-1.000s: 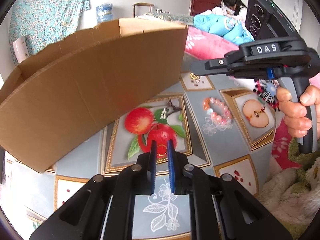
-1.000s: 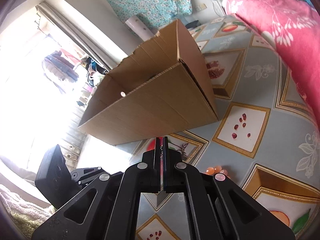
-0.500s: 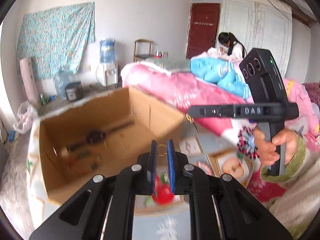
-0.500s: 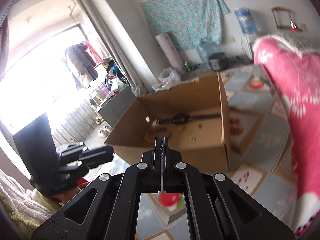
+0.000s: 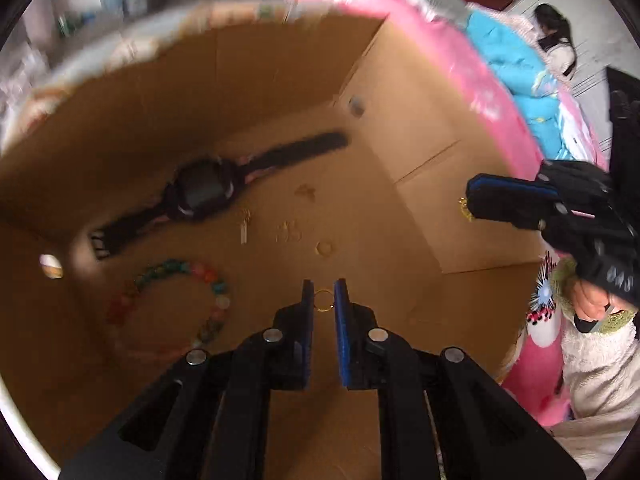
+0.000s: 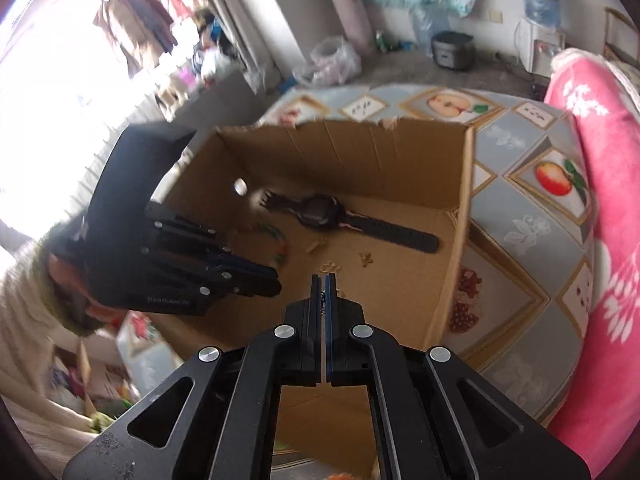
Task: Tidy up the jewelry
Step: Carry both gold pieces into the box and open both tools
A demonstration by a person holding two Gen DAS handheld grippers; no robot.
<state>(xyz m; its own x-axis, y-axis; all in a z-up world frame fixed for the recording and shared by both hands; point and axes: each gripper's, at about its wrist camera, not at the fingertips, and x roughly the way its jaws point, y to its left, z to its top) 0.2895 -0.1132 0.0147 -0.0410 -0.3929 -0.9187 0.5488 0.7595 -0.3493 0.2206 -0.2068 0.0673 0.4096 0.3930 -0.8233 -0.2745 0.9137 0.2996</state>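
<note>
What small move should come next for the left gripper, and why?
Probably open the left gripper to drop the gold ring. The ring sits pinched between its blue pads, directly above the floor of the box, where a watch, a bead bracelet and another ring already lie.

text: faint pale print on left gripper (image 6: 244,278) body — too blurred to read | other text: none

Lived-in home bedroom, pink quilt (image 6: 592,128), water dispenser (image 6: 538,8), hanging clothes (image 6: 132,28)
</note>
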